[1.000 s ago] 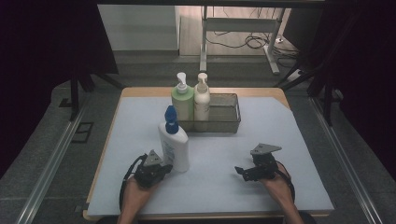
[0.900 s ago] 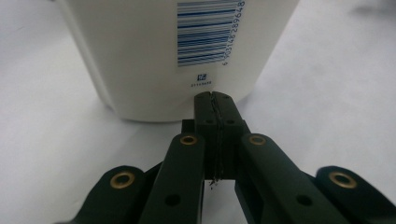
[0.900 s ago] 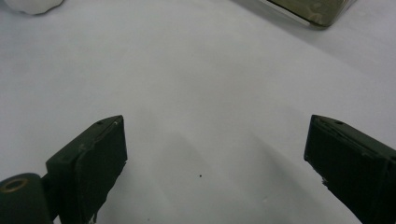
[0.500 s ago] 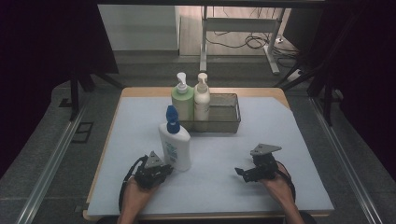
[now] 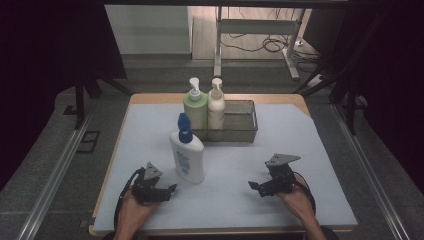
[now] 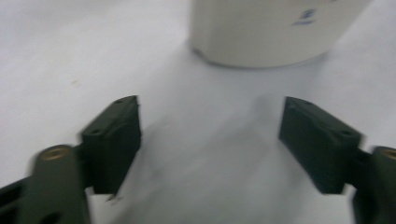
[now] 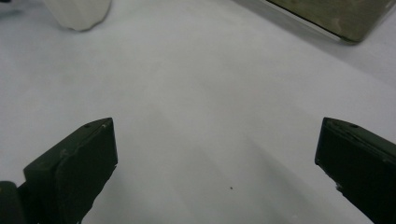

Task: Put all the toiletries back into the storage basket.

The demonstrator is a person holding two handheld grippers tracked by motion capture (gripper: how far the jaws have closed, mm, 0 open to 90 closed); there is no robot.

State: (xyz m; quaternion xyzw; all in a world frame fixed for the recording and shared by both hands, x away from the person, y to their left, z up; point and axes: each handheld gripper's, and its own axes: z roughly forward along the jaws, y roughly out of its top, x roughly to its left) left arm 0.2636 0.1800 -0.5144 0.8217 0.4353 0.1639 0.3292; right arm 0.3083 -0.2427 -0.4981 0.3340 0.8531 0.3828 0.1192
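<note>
The tall white plastic bottle with a blue pump top [image 5: 187, 157] stands at one o'clock from the left gripper [image 5: 169, 189], whose jaws have just been opening, nothing between them. The right gripper [image 5: 252, 185] is apart too. The bottle looks smooth, slippery and tippy, so grab its flat middle.

The high view looks forward and down from above the near edge of the tabletop [image 5: 300, 150], taking in its whole surface. The left gripper view sits low and close to the white bottle [image 6: 271, 32], facing its base. The right gripper view, equally low, faces the far side; both share that bottle [image 7: 77, 11] and the white surface.
</note>
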